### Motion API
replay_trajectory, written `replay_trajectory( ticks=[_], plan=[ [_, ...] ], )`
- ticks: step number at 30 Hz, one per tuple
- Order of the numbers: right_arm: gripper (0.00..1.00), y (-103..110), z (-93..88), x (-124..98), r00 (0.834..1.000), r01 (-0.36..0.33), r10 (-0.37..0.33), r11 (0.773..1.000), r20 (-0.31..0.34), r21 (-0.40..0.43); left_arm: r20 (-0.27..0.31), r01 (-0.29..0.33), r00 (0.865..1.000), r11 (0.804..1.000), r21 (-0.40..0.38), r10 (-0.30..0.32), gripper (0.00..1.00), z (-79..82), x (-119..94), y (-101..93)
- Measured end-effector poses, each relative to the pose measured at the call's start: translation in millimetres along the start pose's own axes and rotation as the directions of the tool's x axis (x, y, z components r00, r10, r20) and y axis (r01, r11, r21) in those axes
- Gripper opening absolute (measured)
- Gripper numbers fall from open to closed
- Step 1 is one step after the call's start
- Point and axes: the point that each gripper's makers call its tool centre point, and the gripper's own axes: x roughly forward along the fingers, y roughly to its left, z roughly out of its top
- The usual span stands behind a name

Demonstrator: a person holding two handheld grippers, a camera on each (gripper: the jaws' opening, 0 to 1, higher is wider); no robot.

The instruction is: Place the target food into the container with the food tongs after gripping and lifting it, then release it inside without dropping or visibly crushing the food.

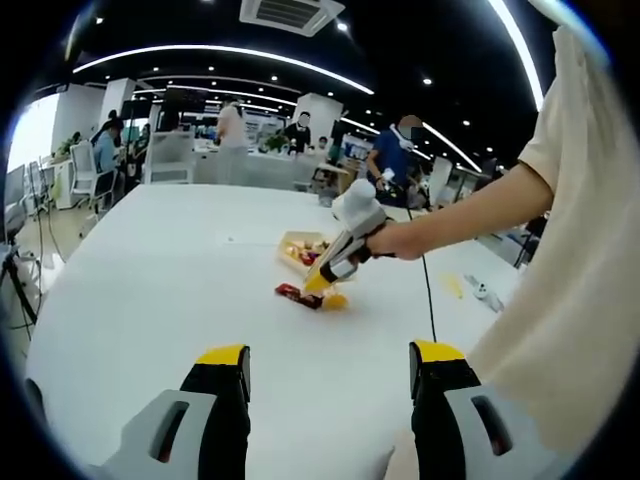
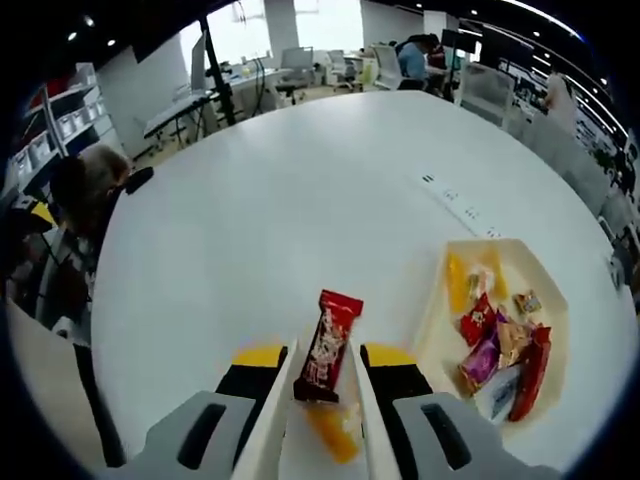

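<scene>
The red snack packet lies flat on the white surface, just beside the tray, with a small orange item touching its near end. In the left gripper view the same packet sits under the tip of the right gripper.

Handling judgement: the packet appears light, thin and pliable, with a glossy wrapper likely to slip. Its contents may crush under hard pressure. Grip across the narrow width near the middle, with moderate force.

The right gripper holds the food tongs, whose two pale blades run forward along its jaws. The blades flank the packet on either side; whether they touch it cannot be told. The jaws are partly closed around the tongs.

The left gripper hovers well apart from the food, jaws spread and holding nothing.

The tray is a shallow cream container holding several wrapped snacks in red, purple, yellow and orange.
</scene>
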Motion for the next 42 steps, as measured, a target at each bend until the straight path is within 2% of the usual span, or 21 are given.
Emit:
replay_trajectory(
  ticks=[13, 17, 42],
  plan=[
    [0.29, 1, -2.0, 10, 1.0, -0.006, 0.006, 1.0, -0.02, -0.002, -0.006, -0.009, 1.0, 1.0, -0.013, 0.009, 0.64, -2.9, 0, 3.2],
    [0.28, -2, -6.2, 11, 0.999, 0.012, -0.012, 1.0, -0.04, -0.004, -0.008, -0.012, 1.0, 1.0, -0.015, 0.012, 0.64, -3.1, 0, 3.6],
    [0.28, -8, -9.9, 23, 0.998, 0.008, -0.008, 1.0, -0.058, -0.005, -0.011, -0.014, 1.0, 1.0, -0.015, 0.014, 0.64, -0.6, 2, 7.1]
  ],
)
